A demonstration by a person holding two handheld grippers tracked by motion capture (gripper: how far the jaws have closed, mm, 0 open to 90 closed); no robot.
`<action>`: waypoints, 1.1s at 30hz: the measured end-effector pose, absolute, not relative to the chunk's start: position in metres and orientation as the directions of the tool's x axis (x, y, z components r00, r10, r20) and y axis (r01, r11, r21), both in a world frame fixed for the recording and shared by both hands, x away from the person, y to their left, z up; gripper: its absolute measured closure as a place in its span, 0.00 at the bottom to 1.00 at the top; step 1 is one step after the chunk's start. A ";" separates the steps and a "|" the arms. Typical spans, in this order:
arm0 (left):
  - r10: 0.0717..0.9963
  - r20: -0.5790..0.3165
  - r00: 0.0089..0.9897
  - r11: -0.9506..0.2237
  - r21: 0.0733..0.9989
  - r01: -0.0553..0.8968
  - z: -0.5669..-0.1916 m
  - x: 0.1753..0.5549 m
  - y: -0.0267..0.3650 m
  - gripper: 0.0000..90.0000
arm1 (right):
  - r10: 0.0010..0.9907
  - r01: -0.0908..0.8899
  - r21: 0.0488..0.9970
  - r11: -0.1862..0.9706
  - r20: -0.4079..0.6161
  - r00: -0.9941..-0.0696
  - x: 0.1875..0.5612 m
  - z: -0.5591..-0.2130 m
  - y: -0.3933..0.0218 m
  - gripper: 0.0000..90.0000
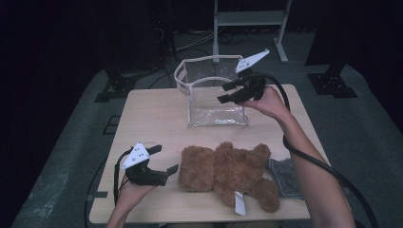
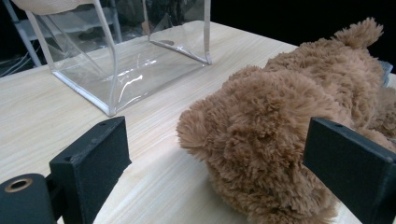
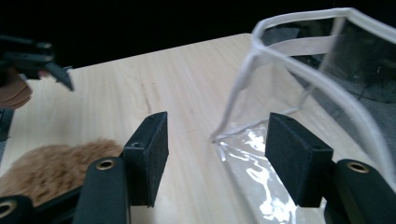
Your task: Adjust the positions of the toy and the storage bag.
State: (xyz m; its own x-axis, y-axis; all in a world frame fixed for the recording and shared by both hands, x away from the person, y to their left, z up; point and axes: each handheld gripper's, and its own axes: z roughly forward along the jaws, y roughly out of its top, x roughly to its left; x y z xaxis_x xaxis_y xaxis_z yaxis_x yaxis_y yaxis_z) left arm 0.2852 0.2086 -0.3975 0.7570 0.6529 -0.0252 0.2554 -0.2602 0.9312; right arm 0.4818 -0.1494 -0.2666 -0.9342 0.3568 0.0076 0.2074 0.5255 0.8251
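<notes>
Brown plush bear (image 1: 228,173) lies by the bench's near edge, its head between the left gripper's (image 1: 164,161) spread jaws; the right gripper (image 1: 227,93), jaws spread and empty, hangs at the clear bag (image 1: 209,102).

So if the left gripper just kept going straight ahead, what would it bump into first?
Most likely the teddy bear. The left gripper has its jaws open, and the bear's fuzzy head sits right ahead between them, though how near is hard to judge.
</notes>
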 end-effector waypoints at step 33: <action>0.648 -0.019 0.762 -0.256 0.936 0.241 -0.398 0.283 0.213 0.05 | 0.519 0.340 0.700 0.628 -0.051 -0.854 0.560 -0.278 -0.150 0.59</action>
State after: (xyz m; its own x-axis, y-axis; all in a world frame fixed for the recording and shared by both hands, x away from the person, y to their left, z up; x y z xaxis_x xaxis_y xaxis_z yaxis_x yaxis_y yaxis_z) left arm 0.2827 0.2134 -0.3978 0.7616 0.6478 -0.0186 0.2409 -0.2564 0.9361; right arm 0.5602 -0.1503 -0.2782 -0.8535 0.5186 -0.0508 0.3399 0.6280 0.7001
